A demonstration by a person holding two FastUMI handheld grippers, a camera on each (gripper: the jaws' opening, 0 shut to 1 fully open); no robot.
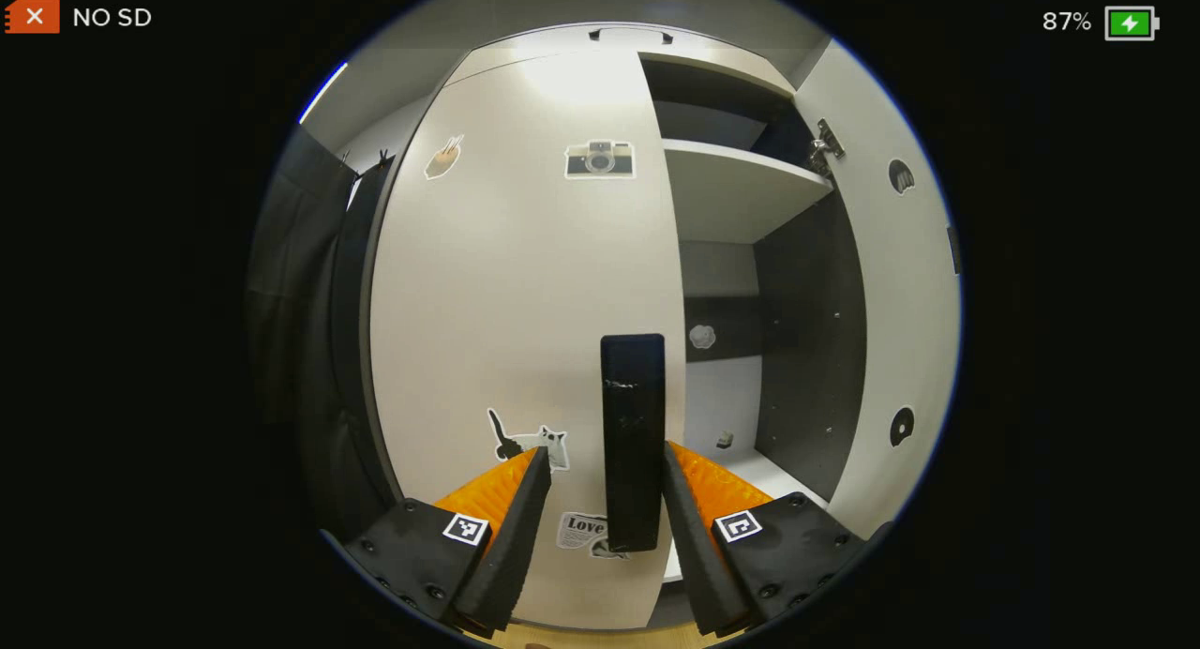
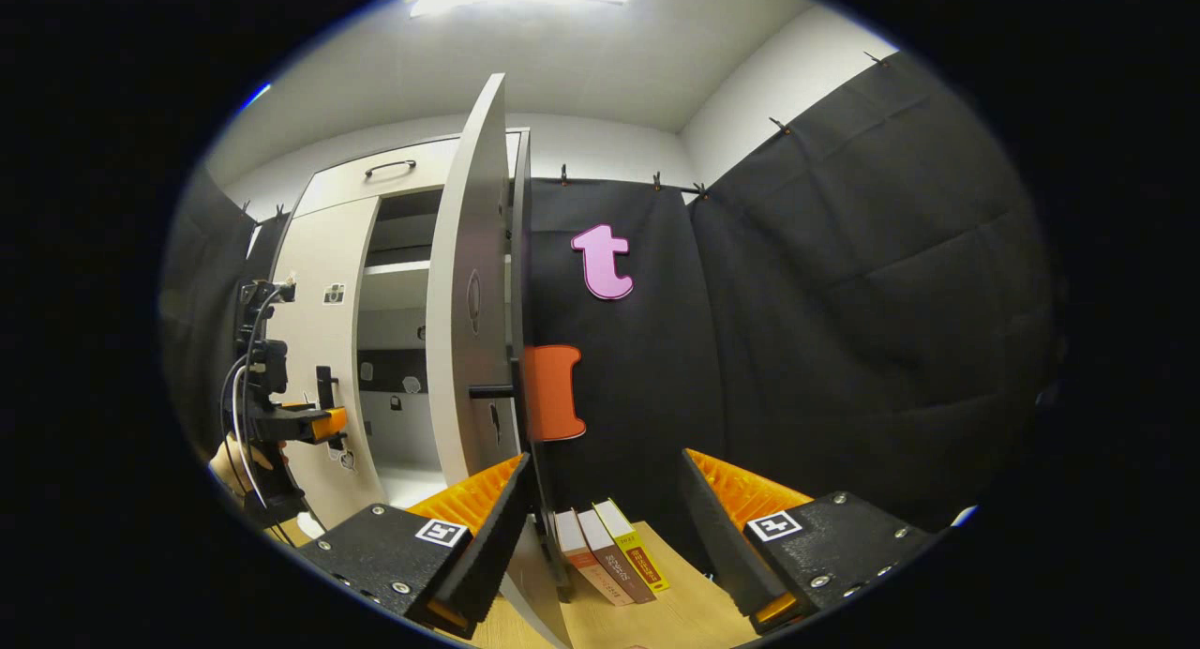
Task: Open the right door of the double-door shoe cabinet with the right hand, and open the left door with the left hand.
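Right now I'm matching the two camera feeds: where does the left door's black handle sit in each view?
Left gripper view: the handle stands upright at lower centre, between the left gripper fingers.
Right gripper view: the handle is small at far left, by the left gripper.
Shared landmark: the camera sticker on the left door.

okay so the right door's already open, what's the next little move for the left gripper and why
Probably close the left gripper on the left door's handle before pulling: its fingers straddle the handle with gaps either side, and the left door looks shut.
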